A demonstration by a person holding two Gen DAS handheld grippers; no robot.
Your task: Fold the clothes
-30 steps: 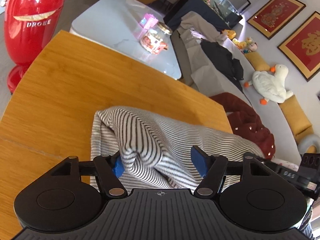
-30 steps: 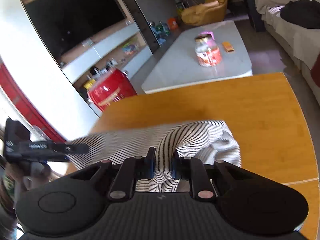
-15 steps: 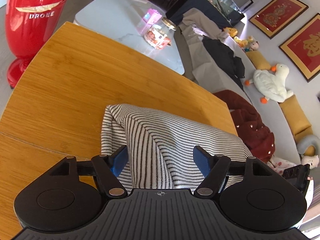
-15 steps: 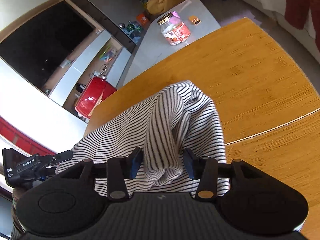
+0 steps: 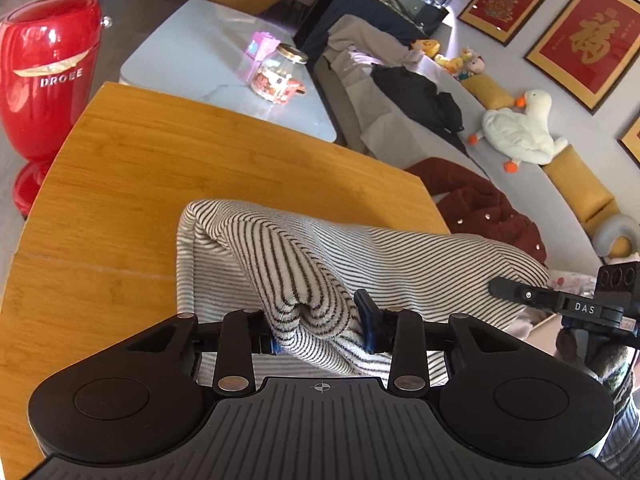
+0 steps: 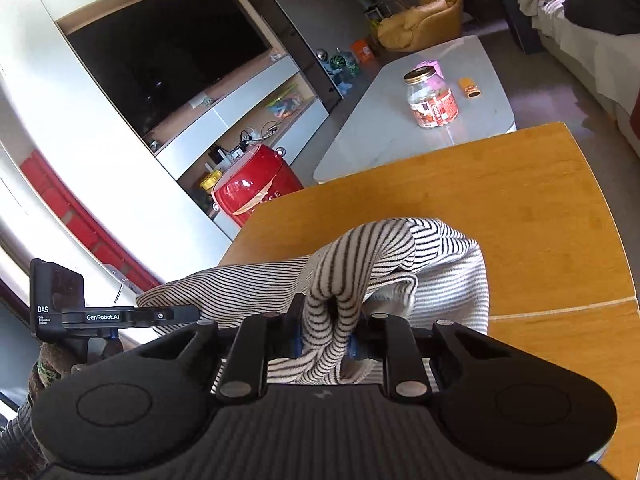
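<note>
Two grippers pinch one striped garment (image 5: 384, 256) between us, and its long axis runs straight from one to the other, across the near edge of the wooden surface (image 5: 168, 168). On the left, our left gripper (image 5: 318, 326) has just closed its jaws onto a thick rolled fold, blue pads pressing the cloth on both sides. Moving right, the fabric stretches in a sagging band, its far corner resting on the surface and the rest lifted clear. At the right end, our right gripper (image 6: 324, 338) has likewise just closed and clamps a bunched ridge of the same cloth. Each gripper sits at its own end, so neither is nearer; we judge the coming fold depends on carrying both ends together away from us, over the surface.
</note>
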